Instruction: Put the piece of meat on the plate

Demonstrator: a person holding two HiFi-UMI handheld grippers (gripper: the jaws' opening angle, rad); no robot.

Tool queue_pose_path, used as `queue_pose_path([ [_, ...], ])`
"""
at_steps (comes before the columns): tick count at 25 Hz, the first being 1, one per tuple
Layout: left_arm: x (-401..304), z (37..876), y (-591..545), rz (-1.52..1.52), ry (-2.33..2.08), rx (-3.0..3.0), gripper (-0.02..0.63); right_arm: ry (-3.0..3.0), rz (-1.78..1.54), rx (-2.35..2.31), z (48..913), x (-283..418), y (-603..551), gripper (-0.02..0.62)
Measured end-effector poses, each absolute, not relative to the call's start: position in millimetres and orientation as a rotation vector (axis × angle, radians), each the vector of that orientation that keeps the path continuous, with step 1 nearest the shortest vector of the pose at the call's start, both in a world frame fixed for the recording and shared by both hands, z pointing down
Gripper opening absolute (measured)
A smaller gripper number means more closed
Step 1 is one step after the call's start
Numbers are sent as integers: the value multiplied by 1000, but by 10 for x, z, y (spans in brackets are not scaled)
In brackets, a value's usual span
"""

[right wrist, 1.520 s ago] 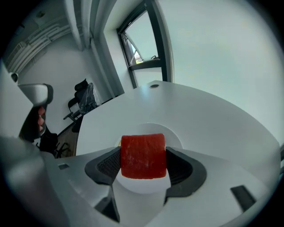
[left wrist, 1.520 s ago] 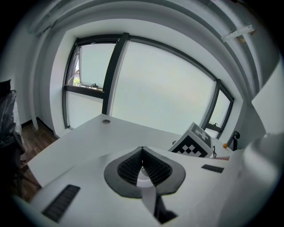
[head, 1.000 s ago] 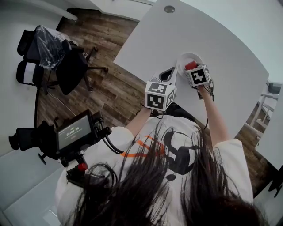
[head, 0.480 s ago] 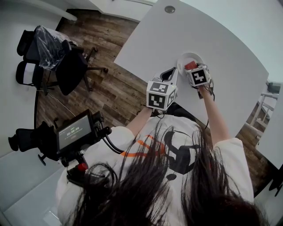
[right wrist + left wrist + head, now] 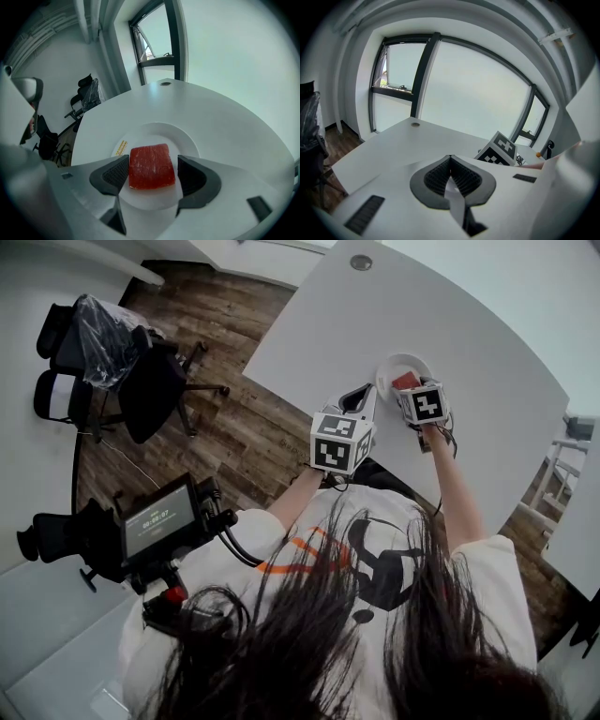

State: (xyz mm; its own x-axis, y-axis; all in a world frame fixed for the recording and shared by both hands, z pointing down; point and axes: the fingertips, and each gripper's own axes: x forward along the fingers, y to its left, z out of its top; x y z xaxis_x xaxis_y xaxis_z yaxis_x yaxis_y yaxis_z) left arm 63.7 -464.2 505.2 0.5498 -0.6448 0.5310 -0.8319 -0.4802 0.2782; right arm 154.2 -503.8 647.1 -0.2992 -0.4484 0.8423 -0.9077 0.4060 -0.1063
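- Meat piece [image 5: 151, 166], a red slab with squared edges, lies flat on the white plate [image 5: 190, 140], toward the near side of its well. We see bare white rim all round its far side.
- Our right gripper [image 5: 153, 174] hangs low over the plate with its jaws apart, one pad on each side of the slab. The left pad looks to be right at the slab's left edge. A thin strip of plate shows between the right pad and the slab's right edge.
- A small yellow label [image 5: 121, 147] sits on the plate's left rim, apart from the meat.
- The plate stands on the white counter [image 5: 487, 324], a little in from the edge nearest us. Broad bare counter lies beyond it and to its right, and a round cap [image 5: 360, 261] is set in the surface near the far end.
- Our left gripper [image 5: 450, 161] has its jaws together, pads meeting, with nothing between them. We hold it above the counter's near edge, just left of the plate and not touching it.
- Past the counter's left edge we see wooden floor [image 5: 216, 427], with dark chairs [image 5: 131, 371] well apart from both grippers.
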Motion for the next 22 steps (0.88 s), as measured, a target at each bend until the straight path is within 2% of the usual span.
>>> queue_pose_path([
  [8, 591, 5041, -4620, 483, -1187, 2279, 5, -1990, 893, 1313, 6094, 1639, -5047, 313],
  [18, 453, 4949, -4485, 453, -1204, 2288, 5, -2203, 1287, 1594, 5446, 1570, -4786, 313],
  [22, 353, 4920, -4379, 442, -1207, 2289, 5, -2255, 1343, 1639, 5247, 1455, -4610, 311],
])
